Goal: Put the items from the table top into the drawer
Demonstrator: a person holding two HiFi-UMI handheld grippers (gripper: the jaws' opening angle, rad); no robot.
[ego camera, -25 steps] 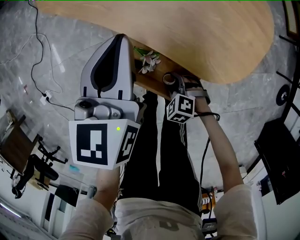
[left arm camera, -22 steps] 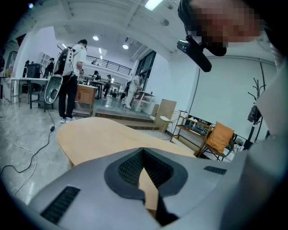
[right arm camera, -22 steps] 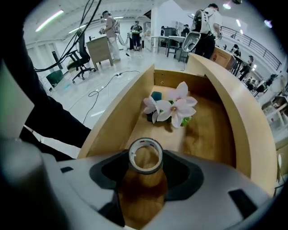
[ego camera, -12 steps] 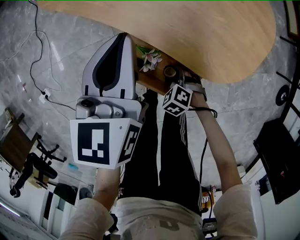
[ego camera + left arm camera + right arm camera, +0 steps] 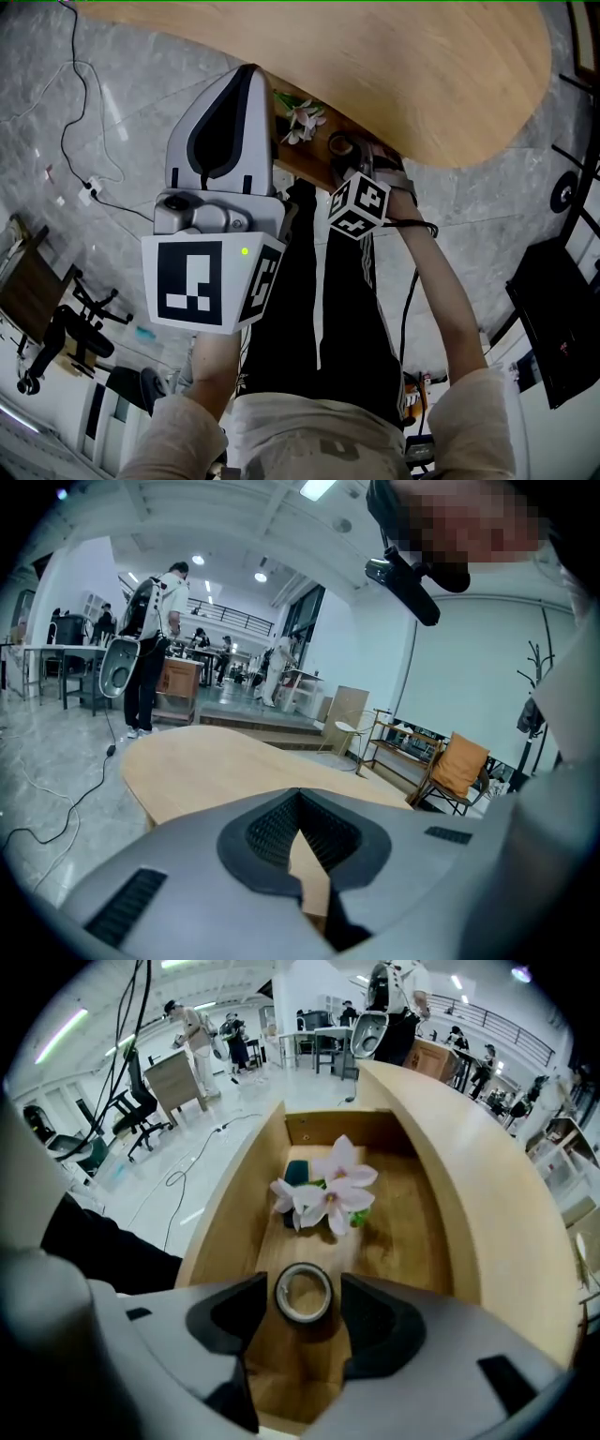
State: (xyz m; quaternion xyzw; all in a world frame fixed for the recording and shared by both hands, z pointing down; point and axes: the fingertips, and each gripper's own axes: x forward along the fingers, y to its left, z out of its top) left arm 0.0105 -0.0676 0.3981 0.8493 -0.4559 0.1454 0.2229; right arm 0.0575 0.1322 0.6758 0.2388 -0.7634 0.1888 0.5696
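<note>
An open wooden drawer (image 5: 225,1232) under the tabletop (image 5: 394,66) holds an artificial pink-white flower (image 5: 328,1190) and a roll of tape (image 5: 303,1293). The roll lies flat near the drawer's front. My right gripper (image 5: 304,1283) points steeply down into the drawer, open; the roll sits between its pads with a thin gap on each side. In the head view the tape (image 5: 341,145) and the flower (image 5: 302,117) show in the drawer (image 5: 300,169), just beyond the right gripper's marker cube (image 5: 359,208). My left gripper (image 5: 246,75) hovers at the table's edge, shut and empty.
A dark green object (image 5: 296,1171) lies under the flower at the drawer's back. The person's dark trousers (image 5: 319,319) are close in front of the drawer. Cables (image 5: 75,141) run over the grey floor at the left. The left gripper view shows the bare tabletop (image 5: 216,771).
The right gripper's marker cube has rolled and shifted slightly up toward the drawer. The left gripper has stayed where it was.
</note>
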